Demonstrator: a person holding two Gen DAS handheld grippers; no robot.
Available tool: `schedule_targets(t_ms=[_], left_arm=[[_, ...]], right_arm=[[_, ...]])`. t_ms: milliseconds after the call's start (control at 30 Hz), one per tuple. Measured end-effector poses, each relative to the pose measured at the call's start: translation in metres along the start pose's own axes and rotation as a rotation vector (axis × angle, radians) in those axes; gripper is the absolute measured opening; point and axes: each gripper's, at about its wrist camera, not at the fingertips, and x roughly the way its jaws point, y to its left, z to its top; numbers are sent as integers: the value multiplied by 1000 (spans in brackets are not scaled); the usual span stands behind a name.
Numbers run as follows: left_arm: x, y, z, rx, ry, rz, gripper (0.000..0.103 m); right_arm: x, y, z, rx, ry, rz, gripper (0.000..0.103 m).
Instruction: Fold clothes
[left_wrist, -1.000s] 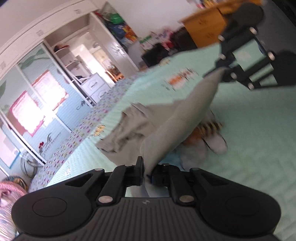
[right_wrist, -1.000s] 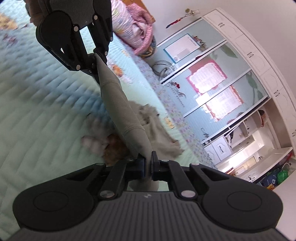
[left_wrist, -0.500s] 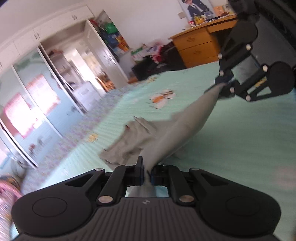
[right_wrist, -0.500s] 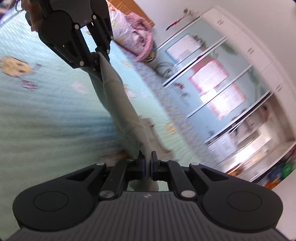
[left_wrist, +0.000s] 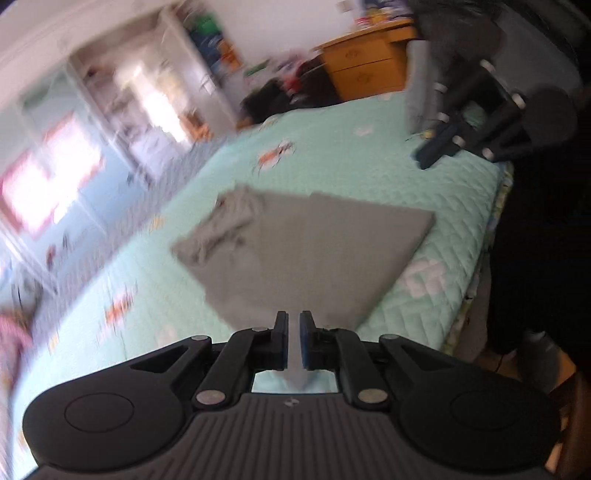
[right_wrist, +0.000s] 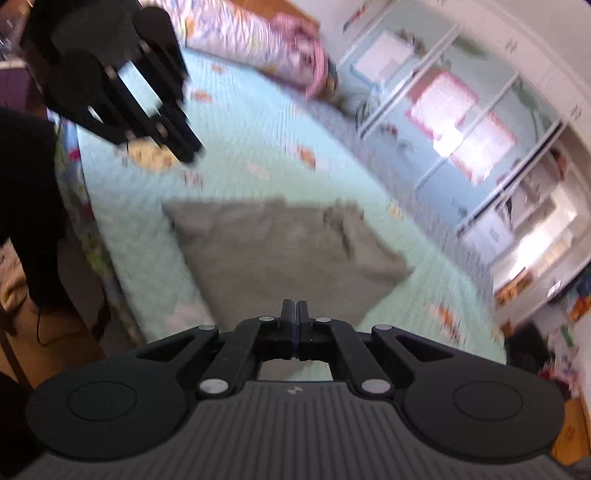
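A grey garment (left_wrist: 306, 243) lies spread flat on the mint green bed cover (left_wrist: 354, 162), bunched at its far left end; it also shows in the right wrist view (right_wrist: 288, 254). My left gripper (left_wrist: 291, 325) hovers above the garment's near edge with a narrow gap between its jaws and nothing in them. My right gripper (right_wrist: 294, 314) is shut and empty above the garment's near edge. Each gripper shows in the other's view, raised above the bed: the right one (left_wrist: 436, 151) and the left one (right_wrist: 184, 147).
The bed's edge (left_wrist: 495, 221) runs close to the garment on the person's side. A wooden dresser (left_wrist: 365, 70) stands past the bed. A white wardrobe with glass doors (right_wrist: 480, 122) lines the far side. Pink bedding (right_wrist: 288, 48) is piled at one end.
Both grippers have let go of the grey garment, which was stretched between them. It now lies flat on the bed, and both grippers have lifted away from it.
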Motion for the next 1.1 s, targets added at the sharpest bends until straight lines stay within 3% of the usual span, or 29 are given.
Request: schedule_targets(t_ms=[33, 100, 133, 167, 200, 267, 333, 400, 533, 700, 800, 900, 967, 1100], left_arm=[[1, 8, -2, -77, 18, -16, 10], [4, 23, -10, -253, 67, -44, 22], [9, 27, -13, -328, 96, -37, 36], [14, 30, -17, -396, 125, -29, 42], [20, 23, -19, -368, 151, -16, 42], [30, -3, -22, -193, 157, 14, 42], [43, -27, -25, -32, 154, 21, 43], [56, -47, -28, 109, 155, 44, 44], [76, -57, -23, 243, 128, 132, 55], [90, -65, -23, 429, 114, 193, 61], [94, -59, -24, 469, 91, 219, 67], [100, -50, -23, 464, 70, 241, 78], [102, -43, -23, 439, 56, 259, 92], [97, -39, -26, 371, 52, 272, 95]], right_arm=[[2, 3, -5, 28, 12, 4, 1], [6, 2, -14, 136, 34, 44, 2], [5, 3, -19, 189, 32, 60, 3], [5, 4, -25, 243, 29, 76, 3], [6, 7, -29, 262, 28, 79, 5], [12, 20, -34, 182, 31, 39, 21], [21, 33, -38, 76, 36, 0, 43], [31, 42, -41, -13, 34, -25, 50], [48, 47, -40, -95, 47, -38, 53], [58, 54, -44, -210, 38, -46, 60], [63, 58, -47, -280, 33, -51, 72], [70, 59, -50, -318, 22, -60, 74], [73, 59, -50, -338, 12, -87, 80], [74, 61, -51, -354, 3, -148, 84]])
